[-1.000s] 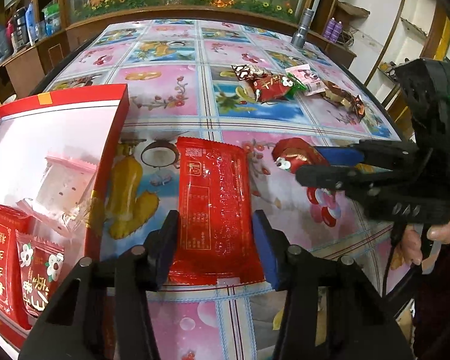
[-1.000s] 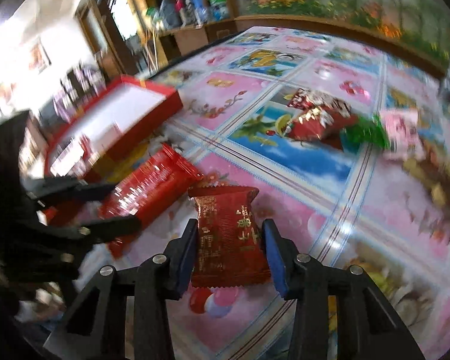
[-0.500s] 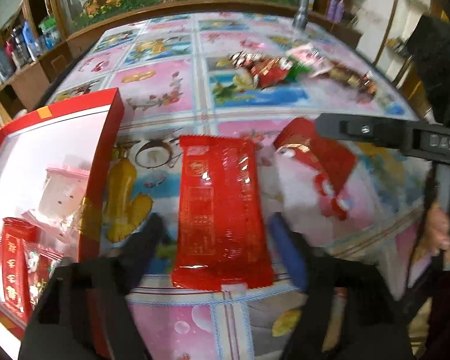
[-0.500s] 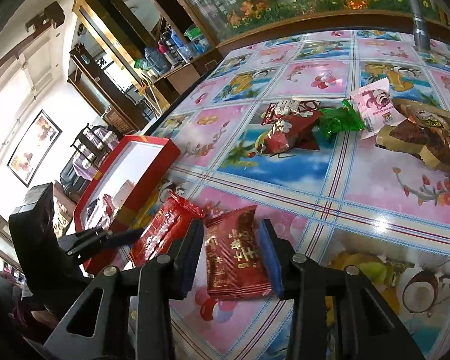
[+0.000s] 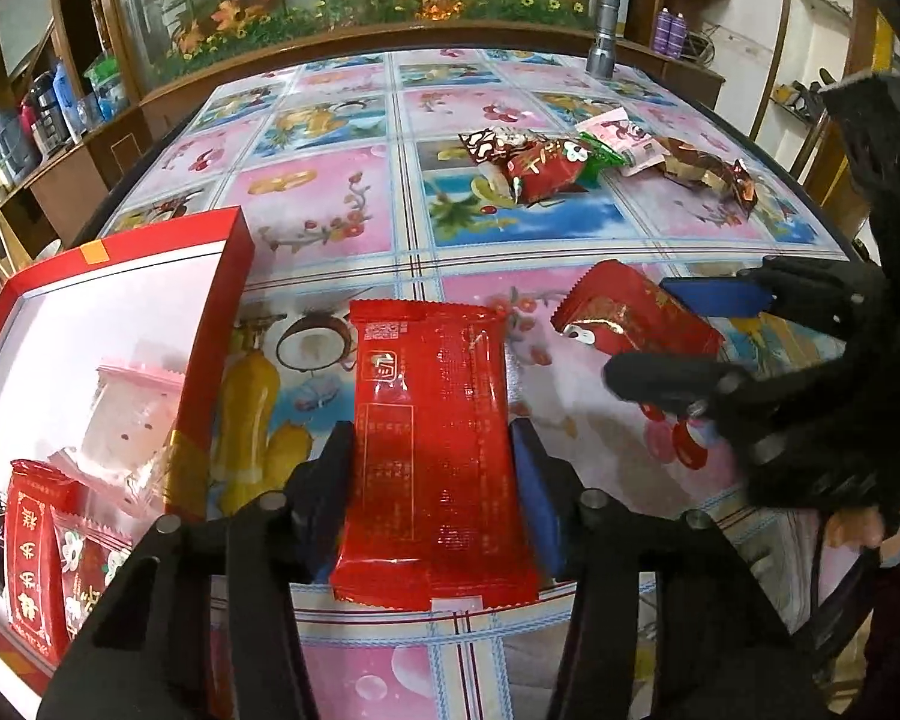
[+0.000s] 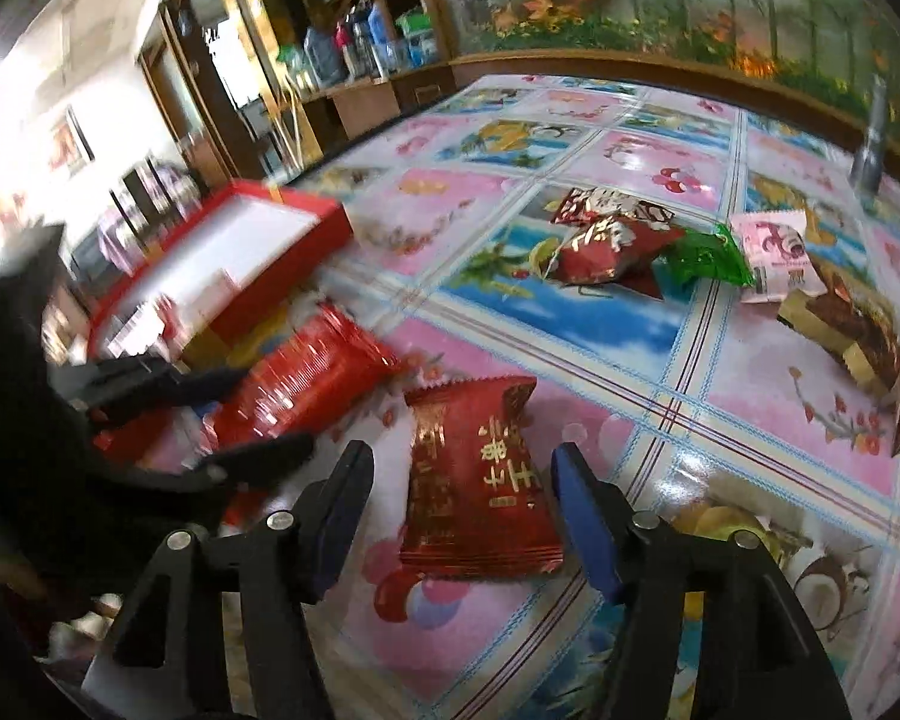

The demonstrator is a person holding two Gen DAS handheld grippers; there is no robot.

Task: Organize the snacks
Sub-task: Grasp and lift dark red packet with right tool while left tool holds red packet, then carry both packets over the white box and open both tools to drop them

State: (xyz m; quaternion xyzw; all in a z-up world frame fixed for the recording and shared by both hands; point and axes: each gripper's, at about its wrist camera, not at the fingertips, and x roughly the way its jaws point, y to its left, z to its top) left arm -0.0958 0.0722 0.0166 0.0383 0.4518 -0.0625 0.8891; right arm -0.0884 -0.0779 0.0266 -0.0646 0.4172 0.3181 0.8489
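My left gripper (image 5: pixel 432 480) sits over the long red packet (image 5: pixel 432 450), jaws closing, and the pads already press on its two long edges — I read that as a grip. The packet lies flat on the table (image 5: pixel 330 222) just right of the red box (image 5: pixel 222 324), its far end pointing away from me.

My right gripper (image 6: pixel 462 510) straddles the dark red packet (image 6: pixel 474 480) with gold characters. Its jaws are opening; I see a clear gap between each blue pad and the wrapper, so nothing is held there. That packet rests on the table, to the right of the long red packet (image 6: pixel 294 384) and apart from it. From the left camera the same dark red packet (image 5: pixel 630 318) lies between the right gripper's fingers (image 5: pixel 714 297).

The box stands at the near left with its white inside showing. In it I see a pale pink packet (image 5: pixel 132 408) and, nearer me, two red packets (image 5: pixel 48 546).

At the far right of the table a loose heap (image 6: pixel 690 246) waits: red foil packets, a green one (image 6: pixel 708 255), a pink one (image 6: pixel 777 258) and a brown-and-gold one (image 6: pixel 852 324), touching or overlapping. A metal flashlight (image 5: pixel 605 36) stands upright at the far edge — well apart from the heap.

A hand (image 5: pixel 858 525) shows under the right gripper in the left view.
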